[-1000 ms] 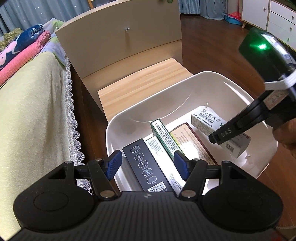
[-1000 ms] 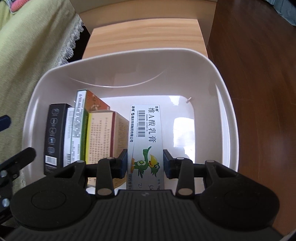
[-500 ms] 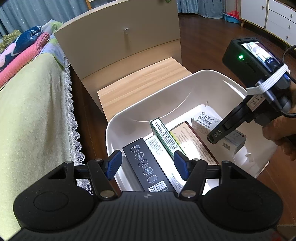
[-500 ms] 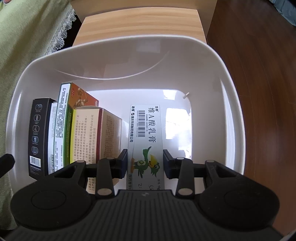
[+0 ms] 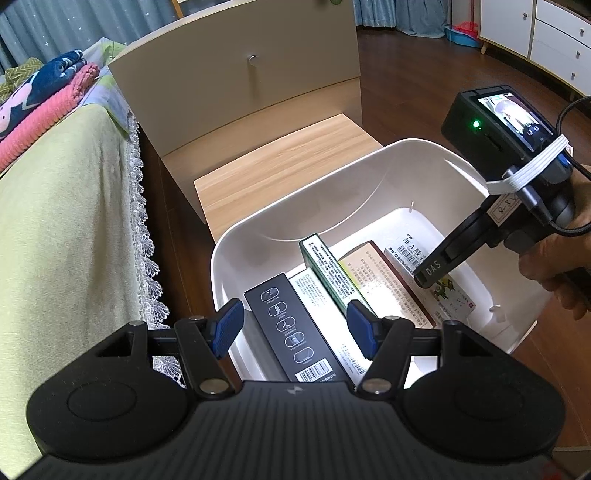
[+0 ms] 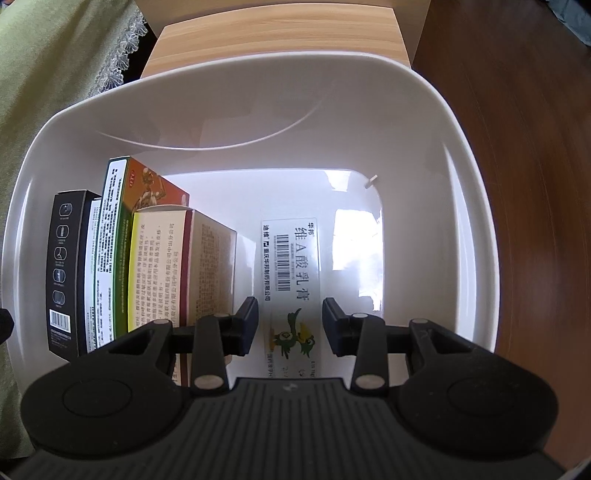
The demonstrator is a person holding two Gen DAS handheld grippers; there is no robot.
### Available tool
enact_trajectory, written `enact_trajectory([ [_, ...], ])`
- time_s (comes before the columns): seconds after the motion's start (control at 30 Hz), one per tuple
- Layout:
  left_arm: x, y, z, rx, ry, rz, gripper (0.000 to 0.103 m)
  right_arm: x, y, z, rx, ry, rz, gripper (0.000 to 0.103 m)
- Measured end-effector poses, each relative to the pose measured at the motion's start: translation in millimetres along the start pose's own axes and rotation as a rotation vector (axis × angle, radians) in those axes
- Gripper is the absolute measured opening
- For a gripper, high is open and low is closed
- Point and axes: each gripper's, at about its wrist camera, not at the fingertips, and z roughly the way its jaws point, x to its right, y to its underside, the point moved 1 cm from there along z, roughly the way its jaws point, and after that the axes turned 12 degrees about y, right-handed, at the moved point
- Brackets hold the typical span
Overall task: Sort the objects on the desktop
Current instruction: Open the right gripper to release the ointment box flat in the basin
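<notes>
**Both grippers over the white bin, ointment box lying flat**

My left gripper (image 5: pixel 295 326) hangs above the bin's near-left rim, blue fingers spread wide and empty. My right gripper (image 6: pixel 290 323) sits low inside the white plastic bin (image 6: pixel 461 192), fingers parted on either side of the white ointment box (image 6: pixel 290 258); I cannot tell whether the pads touch it. That box lies flat on the bin floor. To its left, a black box (image 6: pixel 62 266), a green box (image 6: pixel 114 240) and a yellow-edged box (image 6: pixel 159 266) stand on edge, packed against the left wall. Right of the ointment box the floor lies bare to the wall. Beyond the far rim sits a wooden nightstand top (image 6: pixel 280 33).
</notes>
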Motion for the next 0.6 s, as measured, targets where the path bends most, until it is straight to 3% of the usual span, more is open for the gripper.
enact_trajectory([
  [0.2,0,0,0,-0.002,0.002,0.002,0.064,-3,-1,-6,-0.001,-0.001,-0.097,0.036],
  [0.6,-1,-1,-1,0.002,-0.002,-0.007,0.064,-40,14,-2,-0.063,0.083,-0.802,0.040],
])
